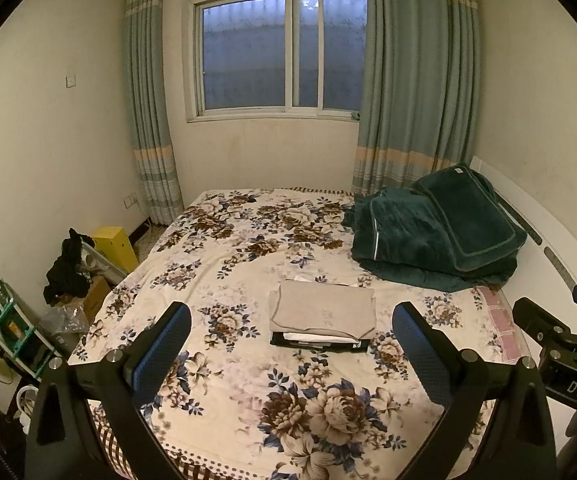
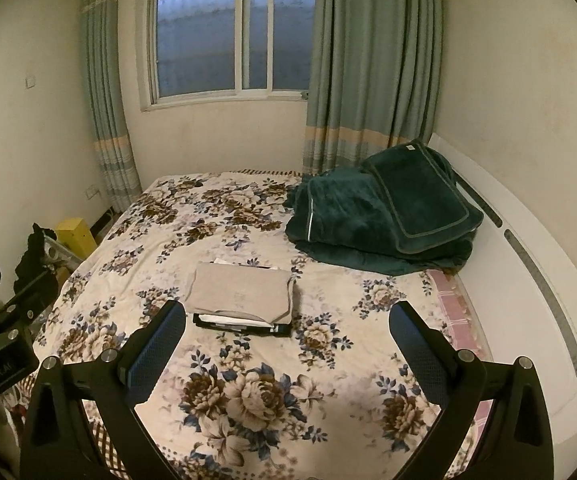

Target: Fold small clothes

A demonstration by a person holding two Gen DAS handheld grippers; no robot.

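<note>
Fingers of both the left gripper and the right gripper stand wide apart, empty. The folded stack of clothes lies mid-bed, ahead of both, long axis running across; it sits straighter before the left.

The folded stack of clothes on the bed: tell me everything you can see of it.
The stack of clothes lies flat near the middle of the floral bedspread, squared into a neat rectangle. On top is a beige, soft-looking garment, folded smooth with a faint mark on its face. Beneath it white layers show at the near edge, and a black piece sits at the bottom; a little white also peeks out at the far edge. Nothing touches it but the bedspread. The dark green blanket lies apart, and both pairs of tongs are open, well short of it.
</note>
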